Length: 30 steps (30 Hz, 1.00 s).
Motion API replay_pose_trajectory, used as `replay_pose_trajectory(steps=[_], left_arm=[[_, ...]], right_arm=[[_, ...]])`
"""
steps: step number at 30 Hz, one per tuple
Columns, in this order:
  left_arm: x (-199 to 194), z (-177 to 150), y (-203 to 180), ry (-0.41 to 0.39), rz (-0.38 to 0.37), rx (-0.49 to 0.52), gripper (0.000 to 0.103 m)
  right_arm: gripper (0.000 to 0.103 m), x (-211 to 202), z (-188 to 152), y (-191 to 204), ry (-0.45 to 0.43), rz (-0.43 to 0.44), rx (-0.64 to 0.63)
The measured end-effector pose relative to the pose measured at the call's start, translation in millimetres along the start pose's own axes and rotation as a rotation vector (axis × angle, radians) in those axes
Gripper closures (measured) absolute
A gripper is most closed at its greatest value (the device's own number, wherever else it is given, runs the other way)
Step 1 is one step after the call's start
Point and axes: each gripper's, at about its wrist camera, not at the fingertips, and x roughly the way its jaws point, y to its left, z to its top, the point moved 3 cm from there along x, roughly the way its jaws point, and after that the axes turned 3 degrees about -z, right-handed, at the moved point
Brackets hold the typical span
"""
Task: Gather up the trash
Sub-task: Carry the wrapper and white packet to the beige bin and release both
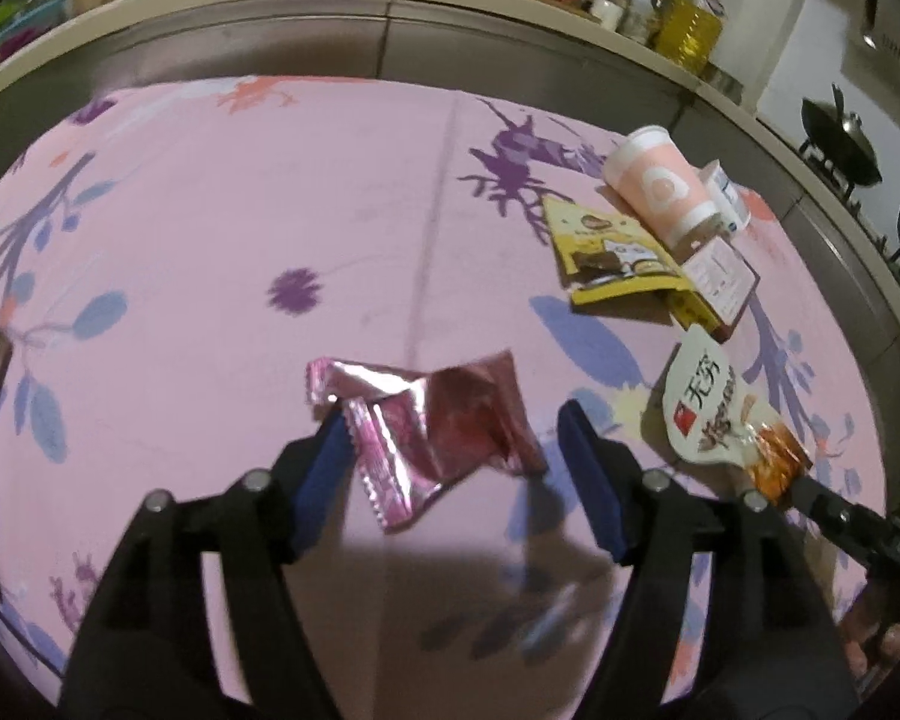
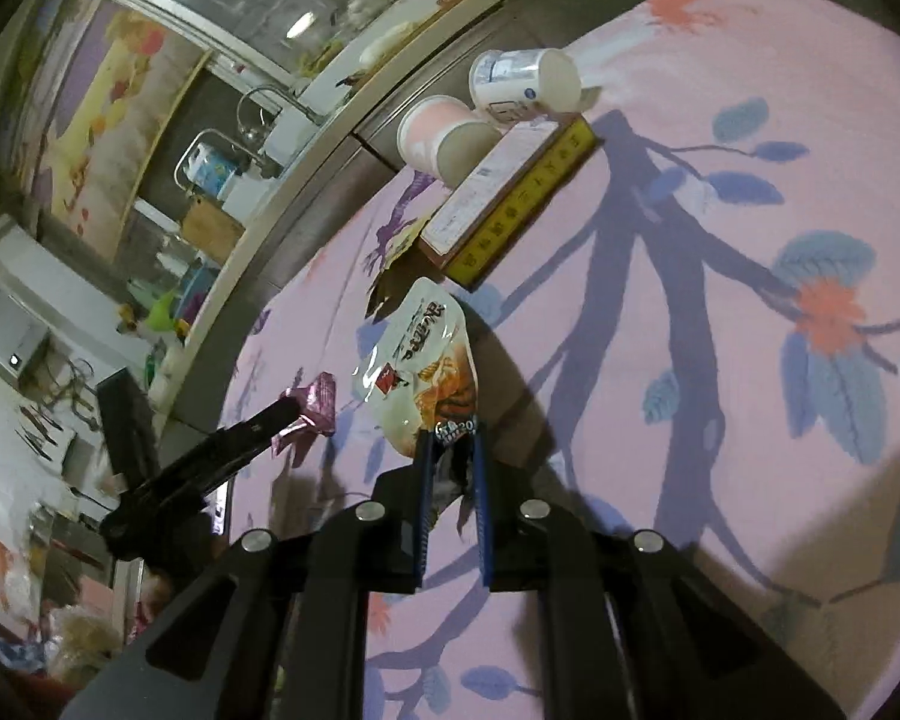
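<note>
- Left gripper (image 1: 453, 429): jaws spread wide, released, low over the table (image 1: 210, 210) with its pink flowered cloth.
- Pink wrapper (image 1: 426, 420), crumpled foil, lies between the 2 blue pads; its left edge touches the left pad (image 1: 324, 468), clear of the right one. In the right wrist view the same wrapper (image 2: 312, 408) shows at the tip of the left gripper's finger.
- Right gripper (image 2: 452, 438): jaws drawn close, clenched on the bottom edge of a white snack pouch (image 2: 414, 354). The pouch stands up out of the jaws, printed face toward the camera, lower part orange.
- From the left wrist view the pouch (image 1: 714, 408) sits right of the pink wrapper, near it but apart, with the right gripper's finger (image 1: 828, 504) at its orange end.
- Beyond the pouch: a flat box (image 2: 510, 192) with a yellow side, lying on the cloth; just left of it a yellow packet (image 1: 612, 258), flat.
- Farther: a pink cup (image 1: 660, 186) on its side, touching the box.
- Beside it, a white cup (image 2: 525, 84), also tipped over.
- Behind the table: a counter (image 1: 390, 0) crowded with jars and bottles, too blurred to sort.
</note>
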Motion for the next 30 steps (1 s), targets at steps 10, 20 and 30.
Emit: replay_pose_trajectory(steps=[10,20,30], left_arm=[[-5.8,0.2,-37.7,0.042,-0.093,0.032,0.097],[-28.4,-9.9,-100.8,0.028,-0.188,0.136,0.097],[-51.6,-17.2,-111.1,-0.006,-0.236,0.156,0.097]], right_arm=[[0.093,-25.2,3.9,-7.8,-0.059,0.036,0.006],[0.093,-69.8,-0.8,-34.0,-0.143,0.021,0.057],[0.093,-96.9,-11.5,-32.5,-0.197,-0.028,0.075]])
